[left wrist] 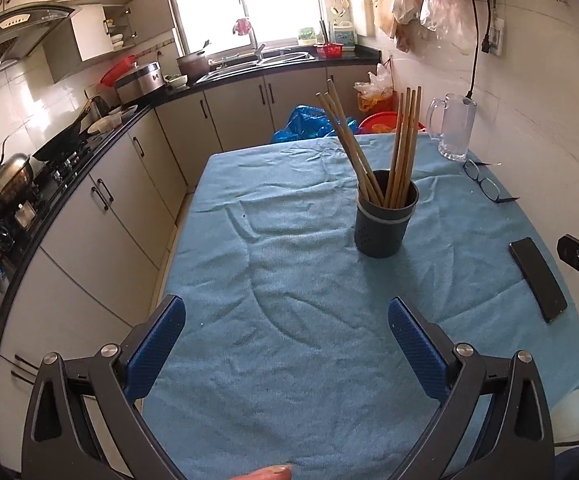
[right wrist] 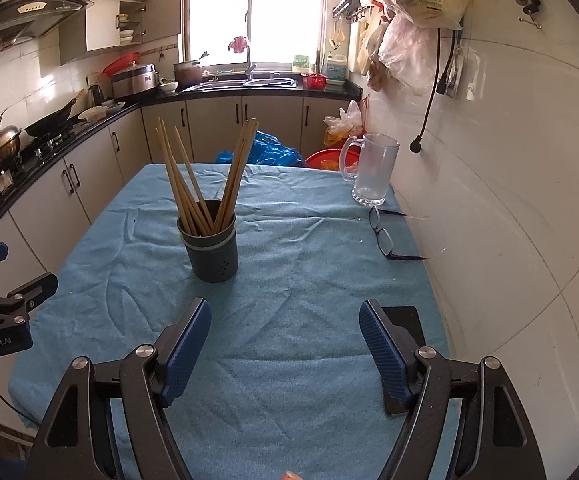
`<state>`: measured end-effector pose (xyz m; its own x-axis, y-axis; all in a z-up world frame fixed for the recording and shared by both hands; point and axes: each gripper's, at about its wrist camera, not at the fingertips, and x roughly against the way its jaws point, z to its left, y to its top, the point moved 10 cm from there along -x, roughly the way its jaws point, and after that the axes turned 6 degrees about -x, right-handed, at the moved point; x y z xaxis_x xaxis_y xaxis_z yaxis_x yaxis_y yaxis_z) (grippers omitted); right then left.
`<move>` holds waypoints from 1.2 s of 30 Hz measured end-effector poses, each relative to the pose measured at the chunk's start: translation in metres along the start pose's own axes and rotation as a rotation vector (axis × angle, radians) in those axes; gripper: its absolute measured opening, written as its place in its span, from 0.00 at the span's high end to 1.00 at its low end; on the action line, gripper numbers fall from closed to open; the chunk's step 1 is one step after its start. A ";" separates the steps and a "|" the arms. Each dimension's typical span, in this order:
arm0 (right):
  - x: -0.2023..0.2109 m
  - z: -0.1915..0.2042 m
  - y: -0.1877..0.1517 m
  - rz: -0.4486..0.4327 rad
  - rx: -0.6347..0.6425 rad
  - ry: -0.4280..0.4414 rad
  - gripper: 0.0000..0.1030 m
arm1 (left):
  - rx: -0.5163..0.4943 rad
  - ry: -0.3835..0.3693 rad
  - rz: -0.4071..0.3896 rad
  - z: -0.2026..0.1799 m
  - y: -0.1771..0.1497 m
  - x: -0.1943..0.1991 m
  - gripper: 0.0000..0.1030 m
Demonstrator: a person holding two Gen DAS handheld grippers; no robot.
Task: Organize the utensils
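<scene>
A dark grey utensil cup (left wrist: 384,220) stands upright on the blue cloth-covered table (left wrist: 281,280). Several wooden chopsticks (left wrist: 403,140) stand in it, leaning left and right. The cup also shows in the right wrist view (right wrist: 211,254) with its chopsticks (right wrist: 193,176). My left gripper (left wrist: 285,316) is open and empty, low over the near part of the cloth. My right gripper (right wrist: 285,320) is open and empty, near the cup's right front. Each gripper's body shows at the edge of the other's view.
A glass mug (right wrist: 371,170) stands at the table's far right by the white wall. Glasses (right wrist: 385,236) lie near it. A black phone (left wrist: 537,284) lies on the right side. Kitchen counter and cabinets (left wrist: 101,184) run along the left; bags lie beyond the table.
</scene>
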<state>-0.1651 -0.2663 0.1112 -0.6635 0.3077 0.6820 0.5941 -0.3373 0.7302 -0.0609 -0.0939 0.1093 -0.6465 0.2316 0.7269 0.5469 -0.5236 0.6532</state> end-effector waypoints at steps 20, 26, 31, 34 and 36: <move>-0.005 0.005 -0.003 0.017 0.020 0.010 0.22 | 0.036 -0.004 0.036 0.005 -0.008 -0.006 0.02; -0.008 0.008 -0.004 0.025 0.027 0.014 0.22 | 0.044 -0.001 0.042 0.008 -0.009 -0.008 0.02; -0.009 0.012 -0.003 0.027 0.038 0.022 0.22 | 0.051 0.003 0.048 0.010 -0.011 -0.009 0.02; -0.011 0.014 -0.003 0.030 0.045 0.025 0.22 | 0.053 0.002 0.050 0.010 -0.012 -0.009 0.02; -0.011 0.014 -0.004 0.032 0.045 0.026 0.22 | 0.053 0.004 0.051 0.010 -0.013 -0.009 0.02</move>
<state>-0.1537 -0.2565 0.1010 -0.6553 0.2742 0.7039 0.6343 -0.3063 0.7098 -0.0567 -0.0815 0.0961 -0.6188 0.2023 0.7590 0.6066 -0.4908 0.6254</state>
